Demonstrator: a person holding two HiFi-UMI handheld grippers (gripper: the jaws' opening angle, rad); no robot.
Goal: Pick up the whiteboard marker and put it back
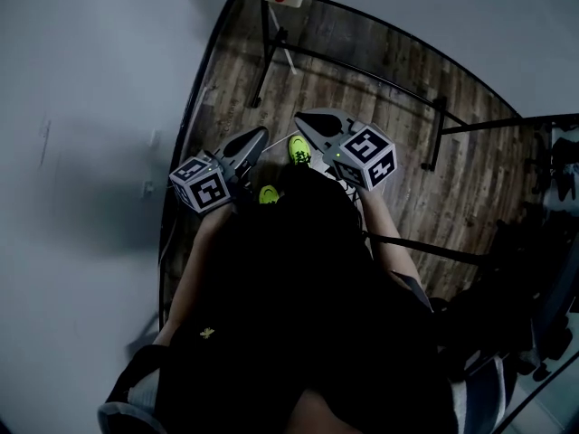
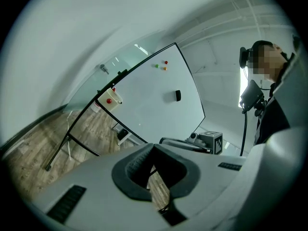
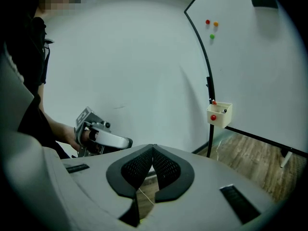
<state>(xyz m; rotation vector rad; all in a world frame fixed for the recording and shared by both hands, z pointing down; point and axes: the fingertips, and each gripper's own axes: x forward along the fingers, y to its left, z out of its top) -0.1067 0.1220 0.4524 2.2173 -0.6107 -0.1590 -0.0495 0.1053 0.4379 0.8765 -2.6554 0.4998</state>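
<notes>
Up ahead on the whiteboard (image 2: pixel 149 105) frame, a little box (image 3: pixel 219 115) seems to hold the marker (image 3: pixel 224 110); left tongs (image 2: pixel 154 146) and right tongs (image 3: pixel 153 147) are closed, empty, well short of it.

Office-like room: a standing whiteboard (image 2: pixel 154 107), wood-plank floor (image 1: pixel 389 116), bare walls (image 3: pixel 134 57).

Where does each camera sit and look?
Head view: on the person's head, looking down at the left hand-held gripper, right hand-held gripper and wooden floor.
Left gripper view: rides the left one, faces whiteboard; shut jaws show.
Right gripper view: rides the right one, faces wall and whiteboard; shut jaws show.
All share the cream box.
</notes>
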